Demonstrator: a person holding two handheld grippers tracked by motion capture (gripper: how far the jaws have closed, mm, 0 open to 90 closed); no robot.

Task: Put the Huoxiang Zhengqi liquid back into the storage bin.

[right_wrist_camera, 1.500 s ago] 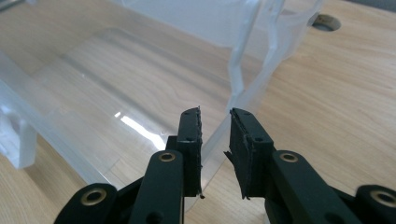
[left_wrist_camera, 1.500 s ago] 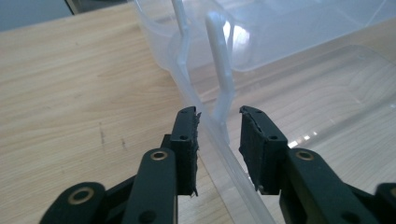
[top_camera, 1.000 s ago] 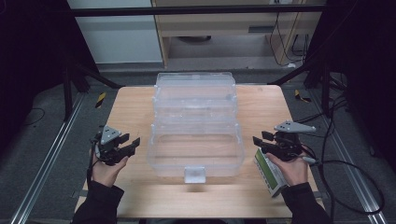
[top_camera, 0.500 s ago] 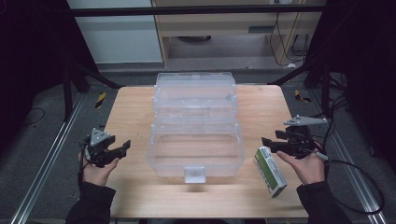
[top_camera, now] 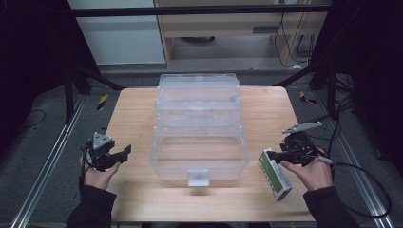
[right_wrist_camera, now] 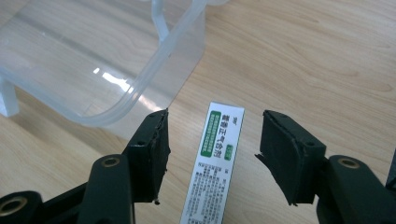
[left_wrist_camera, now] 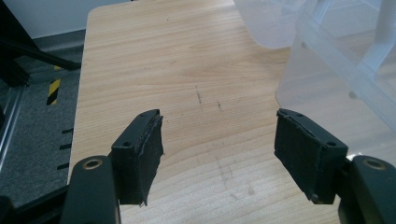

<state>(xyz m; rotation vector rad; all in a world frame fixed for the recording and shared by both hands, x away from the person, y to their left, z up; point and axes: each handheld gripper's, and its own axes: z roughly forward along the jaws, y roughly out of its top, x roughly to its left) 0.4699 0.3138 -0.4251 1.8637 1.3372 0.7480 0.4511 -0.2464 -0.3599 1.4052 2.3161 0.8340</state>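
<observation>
Right hand-held gripper (right_wrist_camera: 212,149) released, jaws just narrowing astride the flat white-green carton (right_wrist_camera: 215,158); left hand-held gripper (left_wrist_camera: 217,149) released, widening over bare woodgrain desk (left_wrist_camera: 187,60); clear plastic box (top_camera: 199,128) between.

Surroundings: furniture, floor, cabling

Light wooden desk (top_camera: 133,109) with rounded corners, faint dark scuffs on its top (left_wrist_camera: 208,100); grey floor (top_camera: 43,142) all round; yellow-black hazard tape marks (top_camera: 102,101) left and right of the desk; pale cabinet (top_camera: 119,33) behind; black cables (top_camera: 290,42) at rear right.
</observation>
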